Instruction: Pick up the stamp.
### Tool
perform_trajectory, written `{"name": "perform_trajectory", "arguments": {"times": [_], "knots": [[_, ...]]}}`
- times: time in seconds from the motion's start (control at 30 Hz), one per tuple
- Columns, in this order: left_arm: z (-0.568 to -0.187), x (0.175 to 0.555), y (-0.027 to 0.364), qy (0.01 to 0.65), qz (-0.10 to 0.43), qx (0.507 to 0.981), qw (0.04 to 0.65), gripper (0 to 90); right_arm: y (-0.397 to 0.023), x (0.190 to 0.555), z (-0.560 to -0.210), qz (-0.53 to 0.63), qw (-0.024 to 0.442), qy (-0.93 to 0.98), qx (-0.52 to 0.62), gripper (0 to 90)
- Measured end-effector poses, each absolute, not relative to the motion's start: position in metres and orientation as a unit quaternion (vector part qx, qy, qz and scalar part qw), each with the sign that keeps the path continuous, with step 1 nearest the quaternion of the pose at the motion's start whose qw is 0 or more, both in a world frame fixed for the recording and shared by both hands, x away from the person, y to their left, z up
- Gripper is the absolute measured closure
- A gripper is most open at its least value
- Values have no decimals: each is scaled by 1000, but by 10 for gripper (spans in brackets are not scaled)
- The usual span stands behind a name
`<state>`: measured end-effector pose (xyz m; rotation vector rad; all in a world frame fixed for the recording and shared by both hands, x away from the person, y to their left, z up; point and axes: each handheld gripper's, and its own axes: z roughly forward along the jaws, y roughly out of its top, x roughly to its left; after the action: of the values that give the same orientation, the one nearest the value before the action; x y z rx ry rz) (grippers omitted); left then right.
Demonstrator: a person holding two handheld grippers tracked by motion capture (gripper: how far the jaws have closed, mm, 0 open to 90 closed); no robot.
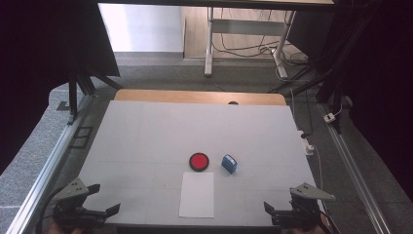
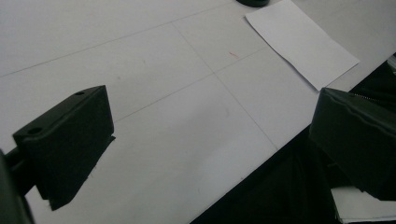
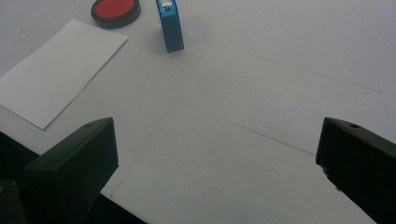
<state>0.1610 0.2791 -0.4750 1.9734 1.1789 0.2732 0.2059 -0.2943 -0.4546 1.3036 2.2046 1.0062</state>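
We are holding the left gripper [image 1: 104, 200] and the right gripper [image 1: 278, 208] wide apart and empty near the table's front edge, looking at the small blue stamp [image 3: 169, 25] standing beside the red ink pad [image 3: 115, 10] behind the white paper [image 1: 197, 194], and we are guessing it is light, hard and best pinched on its two flat sides.

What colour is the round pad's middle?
Red, inside a black rim; the pad shows best in the right gripper view.

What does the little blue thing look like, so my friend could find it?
Look at the white table and find the sheet of paper near its front edge. Just beyond the paper sits a round red pad in a black rim, and right of it the blue block. It is the only blue, boxy thing there.
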Motion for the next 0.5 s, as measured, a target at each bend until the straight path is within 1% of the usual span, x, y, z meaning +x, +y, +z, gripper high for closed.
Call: {"name": "perform_trajectory", "arguments": {"times": [0.5], "knots": [[-475, 161, 280, 464, 106, 781, 404, 0, -293, 206, -455, 353, 196, 789, 463, 0]]}}
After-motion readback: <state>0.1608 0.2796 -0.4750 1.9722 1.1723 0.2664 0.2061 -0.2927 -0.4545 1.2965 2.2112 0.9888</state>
